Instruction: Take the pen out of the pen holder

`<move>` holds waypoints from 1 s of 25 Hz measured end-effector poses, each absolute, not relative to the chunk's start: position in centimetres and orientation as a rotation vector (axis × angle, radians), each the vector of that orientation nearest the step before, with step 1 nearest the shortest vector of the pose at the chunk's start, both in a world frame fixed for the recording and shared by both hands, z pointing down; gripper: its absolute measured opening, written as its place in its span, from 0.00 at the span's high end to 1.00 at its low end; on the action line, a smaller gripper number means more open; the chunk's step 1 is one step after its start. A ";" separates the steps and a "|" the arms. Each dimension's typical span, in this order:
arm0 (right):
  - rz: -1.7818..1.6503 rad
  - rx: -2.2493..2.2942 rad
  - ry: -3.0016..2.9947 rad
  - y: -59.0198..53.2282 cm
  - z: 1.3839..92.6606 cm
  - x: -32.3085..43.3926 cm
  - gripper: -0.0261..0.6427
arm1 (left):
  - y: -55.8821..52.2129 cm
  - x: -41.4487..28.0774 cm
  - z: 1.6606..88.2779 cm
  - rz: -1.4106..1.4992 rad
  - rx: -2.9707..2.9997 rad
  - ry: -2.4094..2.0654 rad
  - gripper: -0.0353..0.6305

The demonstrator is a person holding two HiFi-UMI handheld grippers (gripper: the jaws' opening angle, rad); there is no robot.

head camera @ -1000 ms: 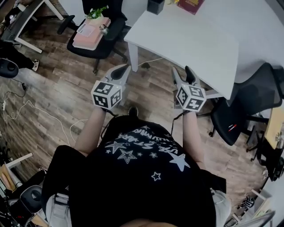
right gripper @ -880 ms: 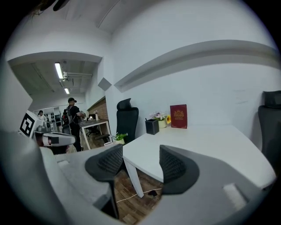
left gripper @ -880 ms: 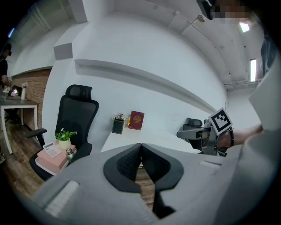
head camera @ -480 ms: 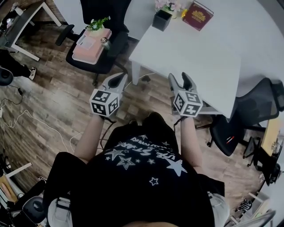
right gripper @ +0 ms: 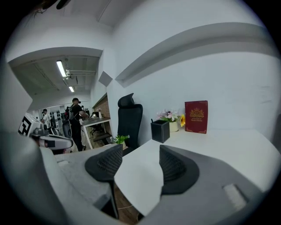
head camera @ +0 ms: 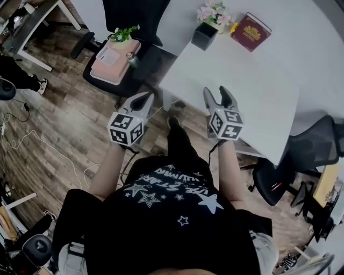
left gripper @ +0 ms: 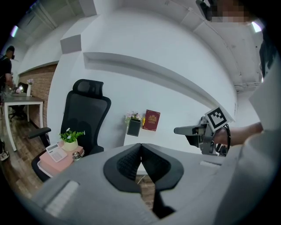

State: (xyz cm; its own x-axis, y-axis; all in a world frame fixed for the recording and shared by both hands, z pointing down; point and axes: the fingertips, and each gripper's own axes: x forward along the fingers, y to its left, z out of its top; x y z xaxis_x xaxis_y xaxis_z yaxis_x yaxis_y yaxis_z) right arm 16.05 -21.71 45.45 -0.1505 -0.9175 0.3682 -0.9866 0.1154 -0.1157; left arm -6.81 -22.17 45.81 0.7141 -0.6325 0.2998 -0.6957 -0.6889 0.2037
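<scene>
Two big surfaces: brown wood-plank floor (head camera: 64, 123) and a white tabletop (head camera: 258, 91) on white legs, mostly bare. White wall (left gripper: 175, 52) behind it, with a raised band running across. Brick section of wall at far left in the left gripper view. Second desk (head camera: 32, 21) stands on the floor at upper left of the head view. In the right gripper view the room opens into a longer space with ceiling strip lights and a few people (right gripper: 75, 118) standing.

Black high-back office chair (head camera: 134, 16) sits beside the tabletop's left corner. Its seat carries a pink stack (head camera: 110, 62) with a small potted plant (head camera: 122, 35) on it. Another dark chair (head camera: 301, 156) is at the tabletop's right side. Loose white cable (head camera: 32, 139) trails over the floor.

Left gripper (head camera: 148, 95) is held over the floor, just off the tabletop corner; tongs pressed together, nothing between them. Right gripper (head camera: 216, 91) is over the tabletop's near edge; tongs spread, only bare tabletop seen through the gap.

Far corner of the tabletop holds a red book (head camera: 253, 31), a flower pot (head camera: 215, 13) and the black square pen holder (head camera: 204, 36), all near each other. The pen holder stands upright just beside the pot, well apart from both grippers. Pen too small to resolve from the holder.
</scene>
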 end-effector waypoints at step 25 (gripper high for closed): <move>0.444 1.633 -2.398 -48.8 43.6 16.2 0.56 | -39.3 -3.8 44.2 0.345 2.443 -1.338 0.93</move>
State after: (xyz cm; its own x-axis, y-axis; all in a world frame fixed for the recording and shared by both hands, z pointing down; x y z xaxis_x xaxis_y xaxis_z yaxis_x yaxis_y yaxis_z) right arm 16.21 -48.78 43.57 -0.3660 -0.8686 0.3342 -0.9306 0.3420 -0.1303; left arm -3.77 -39.33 44.22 0.5288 -0.7664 0.3647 -0.8472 -0.5028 0.1716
